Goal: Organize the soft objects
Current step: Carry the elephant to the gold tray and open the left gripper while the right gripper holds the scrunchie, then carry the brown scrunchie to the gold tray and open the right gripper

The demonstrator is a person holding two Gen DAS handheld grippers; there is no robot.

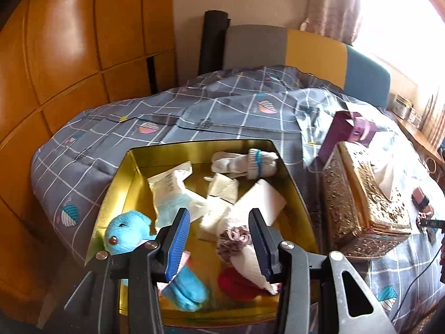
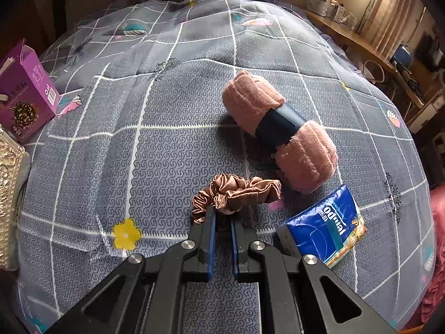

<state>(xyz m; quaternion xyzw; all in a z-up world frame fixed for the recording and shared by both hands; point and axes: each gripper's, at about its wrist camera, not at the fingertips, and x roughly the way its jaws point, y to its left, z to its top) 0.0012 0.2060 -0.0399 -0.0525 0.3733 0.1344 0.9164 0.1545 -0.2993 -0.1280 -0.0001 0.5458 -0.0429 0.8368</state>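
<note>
The left gripper (image 1: 219,239) hangs with its jaws apart and nothing between them over the gold tin box (image 1: 133,164), which sits on the bed's checked quilt (image 1: 111,128) and holds a blue plush toy (image 1: 125,233), rolled white socks (image 1: 244,161) and tissue packs (image 1: 172,192). The right gripper (image 2: 221,217) is clamped on the edge of a brown satin scrunchie (image 2: 236,192) lying mid-quilt. A rolled pink towel (image 2: 278,128) and a blue tissue pack (image 2: 325,225) lie just beside it, toward the bed's right edge.
</note>
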